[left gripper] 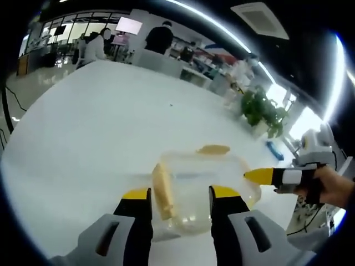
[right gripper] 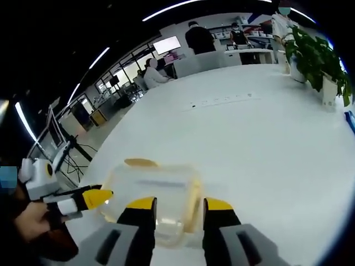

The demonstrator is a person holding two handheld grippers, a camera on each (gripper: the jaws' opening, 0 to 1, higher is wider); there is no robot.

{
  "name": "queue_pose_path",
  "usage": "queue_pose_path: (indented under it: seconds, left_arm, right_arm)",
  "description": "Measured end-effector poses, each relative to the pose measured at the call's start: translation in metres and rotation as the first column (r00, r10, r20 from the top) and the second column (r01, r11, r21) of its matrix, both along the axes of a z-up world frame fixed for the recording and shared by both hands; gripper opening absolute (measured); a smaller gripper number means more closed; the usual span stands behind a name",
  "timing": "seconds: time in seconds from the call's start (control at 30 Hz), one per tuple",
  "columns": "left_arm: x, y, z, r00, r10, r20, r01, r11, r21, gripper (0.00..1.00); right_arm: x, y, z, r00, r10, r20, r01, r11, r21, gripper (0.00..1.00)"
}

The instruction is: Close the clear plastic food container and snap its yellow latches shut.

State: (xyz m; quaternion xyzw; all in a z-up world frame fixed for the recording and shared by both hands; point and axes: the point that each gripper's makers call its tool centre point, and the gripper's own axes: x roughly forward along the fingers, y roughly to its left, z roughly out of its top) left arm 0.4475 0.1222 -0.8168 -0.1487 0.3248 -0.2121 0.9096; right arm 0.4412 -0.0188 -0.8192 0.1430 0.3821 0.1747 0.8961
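Observation:
A clear plastic container [left gripper: 202, 183] sits on the white table [left gripper: 100, 127]. One yellow latch [left gripper: 162, 192] lies along its left side and another [left gripper: 213, 149] on its far side, both sticking outward. My left gripper [left gripper: 181, 194] is open, its yellow-tipped jaws on either side of the container's near edge. The right gripper [left gripper: 272, 176] comes in from the right in a hand, its tip at the container's rim. In the right gripper view the container [right gripper: 155, 191] lies just ahead of my open right gripper [right gripper: 179, 204], with the left gripper [right gripper: 83, 199] at its left.
A potted plant [left gripper: 260, 111] [right gripper: 319, 61] stands near the table's far edge, with a small blue object [left gripper: 274, 151] beside it. People, desks and screens fill the room behind. Wide bare tabletop [right gripper: 249, 144] lies beyond the container.

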Motion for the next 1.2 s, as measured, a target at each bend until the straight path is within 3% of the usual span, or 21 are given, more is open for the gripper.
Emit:
queue_pose_path:
  seconds: [0.73,0.97,1.03,1.2]
  left_arm:
    - [0.0024,-0.002,-0.0011,0.999,0.053,0.001,-0.053,0.998,-0.022,0.33]
    - [0.0028,-0.0007,-0.0013,0.997,0.071,0.004,-0.071,0.997,-0.043,0.32]
    - [0.0035,0.0008,-0.0011,0.996,0.092,-0.014,-0.093,0.993,-0.079,0.3]
    - [0.0039,0.0012,-0.001,0.996,0.092,-0.001,-0.092,0.994,-0.065,0.29]
  right_arm:
    - [-0.0023,0.0037,-0.0003,1.0,-0.011,0.001,0.011,0.999,0.035,0.27]
    - [-0.0013,0.0039,-0.0005,1.0,-0.018,0.008,0.018,0.999,0.04,0.27]
    - [-0.0015,0.0041,-0.0005,1.0,-0.019,0.008,0.019,0.999,0.041,0.27]
    - [-0.0015,0.0038,-0.0002,1.0,-0.026,0.014,0.026,0.999,0.041,0.27]
